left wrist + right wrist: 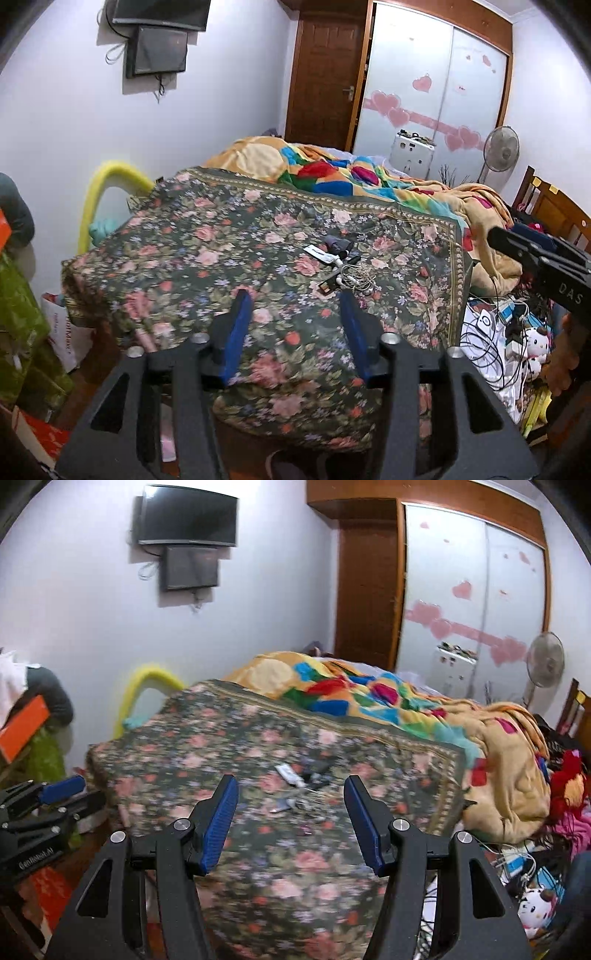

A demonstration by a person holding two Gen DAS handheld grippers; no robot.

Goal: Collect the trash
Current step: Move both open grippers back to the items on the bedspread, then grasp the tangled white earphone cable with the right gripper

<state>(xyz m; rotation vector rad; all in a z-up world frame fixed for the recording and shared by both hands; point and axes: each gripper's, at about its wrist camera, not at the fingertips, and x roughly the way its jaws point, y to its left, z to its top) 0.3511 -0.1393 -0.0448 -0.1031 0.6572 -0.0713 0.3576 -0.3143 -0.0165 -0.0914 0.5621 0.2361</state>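
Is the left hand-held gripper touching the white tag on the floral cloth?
Apart. In the left wrist view, the left hand-held gripper is open and empty, and bare floral cloth separates it from the white tag.

Bed [155, 295] under floral cover; small clutter [332, 258], tangled earphone cable [356, 282], colourful blanket [332, 173] on top.

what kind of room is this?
Almost certainly a lived-in home bedroom: a bed under a floral cover, a sliding-door wardrobe with heart stickers, and a wall-mounted TV.
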